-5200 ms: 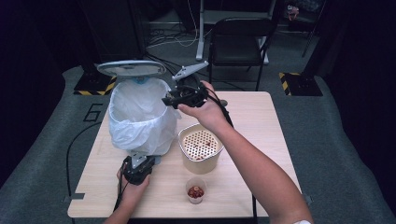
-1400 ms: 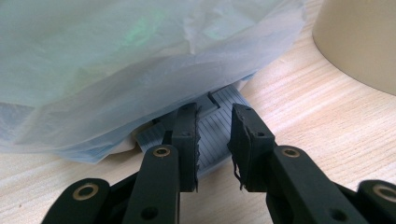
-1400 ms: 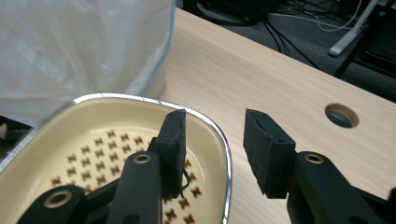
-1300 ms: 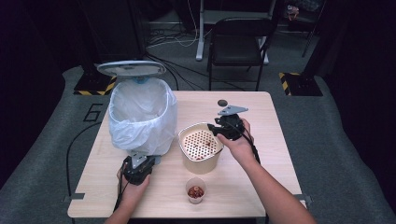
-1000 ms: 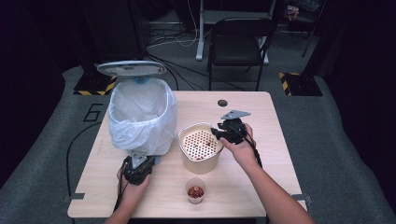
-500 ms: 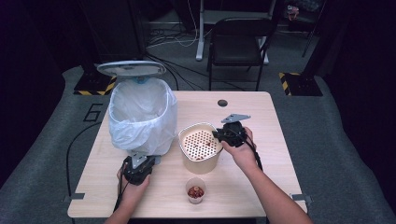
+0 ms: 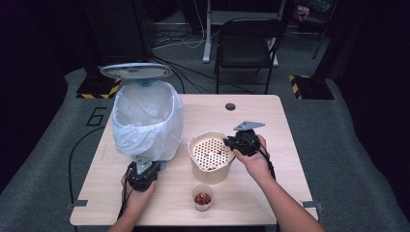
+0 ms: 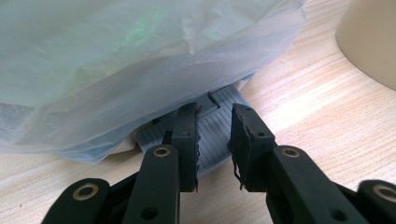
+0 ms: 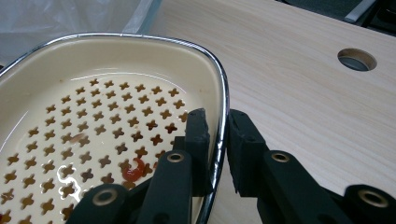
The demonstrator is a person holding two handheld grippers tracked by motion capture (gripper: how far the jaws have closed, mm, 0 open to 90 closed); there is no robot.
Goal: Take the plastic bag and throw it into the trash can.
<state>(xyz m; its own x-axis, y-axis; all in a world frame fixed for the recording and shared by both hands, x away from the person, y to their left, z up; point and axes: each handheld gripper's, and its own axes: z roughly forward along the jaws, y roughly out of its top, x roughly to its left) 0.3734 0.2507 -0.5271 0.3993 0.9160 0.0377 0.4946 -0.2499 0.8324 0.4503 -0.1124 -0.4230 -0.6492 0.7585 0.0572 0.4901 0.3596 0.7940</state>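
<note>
Cream strainer (image 7: 210,153) sits mid-table, its rim clamped by the right gripper (image 7: 231,143) at 3 o'clock, likely to lift it. At 9 o'clock stands the lined bin (image 7: 147,121); the left gripper (image 8: 215,135), jaws pinched together, presses its pedal (image 8: 219,119), holding the lid (image 7: 136,71) up.

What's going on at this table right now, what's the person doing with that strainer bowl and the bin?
A person works with tongs in each hand. The right tongs are clamped on the rim of the cream strainer bowl, one jaw inside and one outside; a few red scraps lie on its perforated insert. The left tongs are shut down on the pedal of the bag-lined bin, whose lid stands open. A small cup of red bits sits near the table's front edge.
</note>
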